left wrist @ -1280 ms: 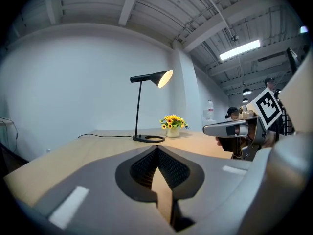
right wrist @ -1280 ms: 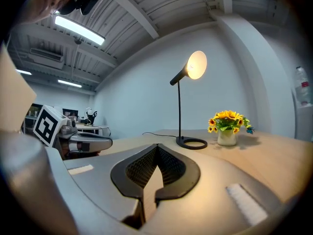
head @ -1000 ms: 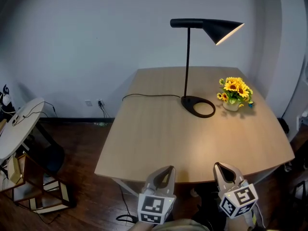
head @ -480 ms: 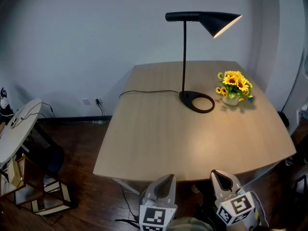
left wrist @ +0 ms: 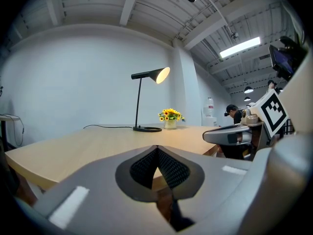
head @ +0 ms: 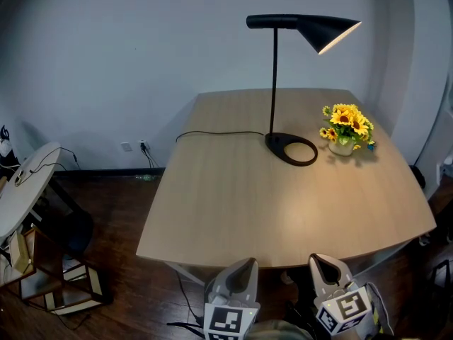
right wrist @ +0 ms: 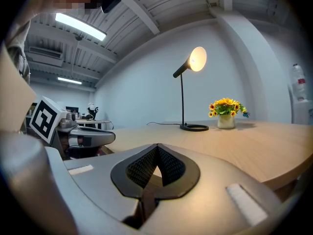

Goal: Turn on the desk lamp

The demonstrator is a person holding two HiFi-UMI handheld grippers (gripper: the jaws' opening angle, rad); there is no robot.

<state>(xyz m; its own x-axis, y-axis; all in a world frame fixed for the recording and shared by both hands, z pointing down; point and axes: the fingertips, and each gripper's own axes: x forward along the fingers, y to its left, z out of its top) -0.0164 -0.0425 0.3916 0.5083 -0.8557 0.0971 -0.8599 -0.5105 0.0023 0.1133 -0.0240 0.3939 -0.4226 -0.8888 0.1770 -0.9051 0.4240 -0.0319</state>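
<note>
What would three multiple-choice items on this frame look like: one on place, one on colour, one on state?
1. Where do the flowers stand relative to the lamp base?
A) to its left
B) to its right
C) inside its ring

2. What colour is the lamp?
A) white
B) red
C) black

3. What state is the lamp in?
A) lit
B) off
C) tipped over

Answers:
1 B: in the head view the flowers sit on the table just right of the base.
2 C: the whole lamp is black in every view.
3 A: the inside of the shade glows, warm light falls on the table near the base, and the lamp stands upright.
</note>
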